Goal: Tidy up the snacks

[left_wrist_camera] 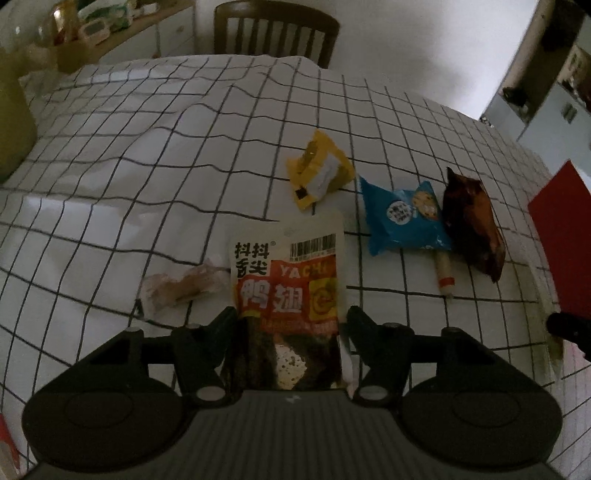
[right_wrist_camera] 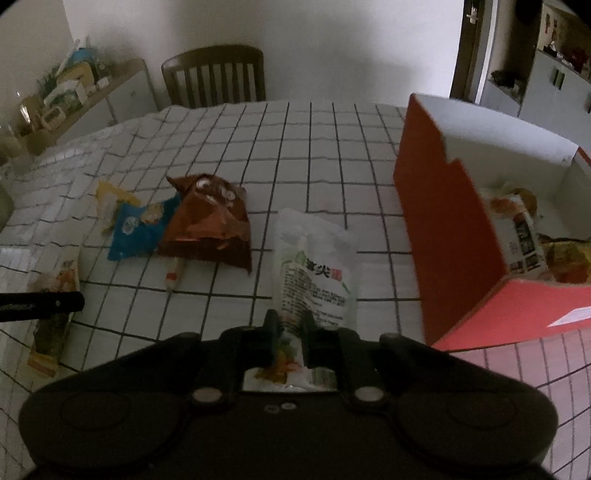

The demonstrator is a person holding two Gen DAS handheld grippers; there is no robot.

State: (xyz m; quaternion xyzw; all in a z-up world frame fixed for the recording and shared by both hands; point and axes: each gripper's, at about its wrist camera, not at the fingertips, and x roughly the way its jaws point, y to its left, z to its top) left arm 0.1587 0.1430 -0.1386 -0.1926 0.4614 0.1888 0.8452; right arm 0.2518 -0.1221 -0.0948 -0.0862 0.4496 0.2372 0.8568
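Observation:
A duck-wing snack packet, cream and orange with a barcode, lies between the fingers of my left gripper. A thin gap shows beside its right edge, so the jaws stand open around it. My right gripper is shut on the lower end of a white packet with green print, held above the checked tablecloth. Right of it stands an open red box with several snacks inside.
On the cloth lie a yellow packet, a blue cookie packet, a brown bag, a sausage stick and a pale wrapped snack. A wooden chair stands behind the table, a cluttered sideboard at the far left.

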